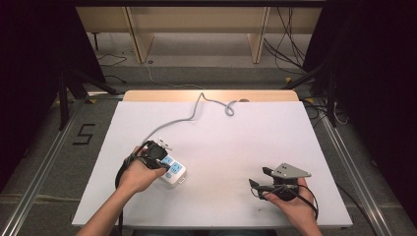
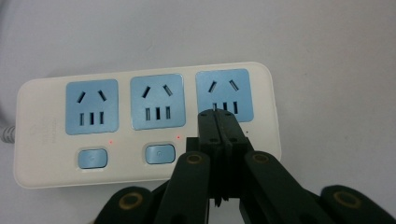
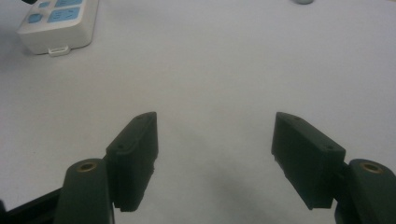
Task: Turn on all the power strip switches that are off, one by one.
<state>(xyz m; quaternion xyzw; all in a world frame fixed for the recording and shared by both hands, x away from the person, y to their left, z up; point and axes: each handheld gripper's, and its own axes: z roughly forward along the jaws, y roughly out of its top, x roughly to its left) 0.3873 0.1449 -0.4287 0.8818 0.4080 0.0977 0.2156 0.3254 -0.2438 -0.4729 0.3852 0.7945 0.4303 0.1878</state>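
- Your left gripper (image 2: 218, 112) had its jaws pressed together with nothing between them; in the left gripper view the tips sat over the white power strip (image 2: 144, 123), at the bottom edge of its third blue socket panel (image 2: 224, 94).
- From that view I could not tell whether the tips actually touched the strip or hung just above it.
- The power strip lay flat on the white table (image 1: 236, 142), on its left half, near your side, right under your left hand (image 1: 137, 174).
- It showed three blue socket panels in a row, with two blue buttons (image 2: 160, 154) below the first two panels and a small red light (image 2: 110, 141) above each button.
- Its grey cord (image 1: 196, 113) ran from the strip across the table to the far edge, curling there into a small loop.
- Your right gripper (image 3: 215, 140) had its jaws spread wide and held nothing; between them lay only bare table.
- In the high view that gripper rested in your right hand (image 1: 295, 206) on the table's right half, well apart from the strip, with its grey three-cornered plate (image 1: 290, 171) on top.
- In the right gripper view the strip's end appeared at the upper left corner, far off from the open jaws.
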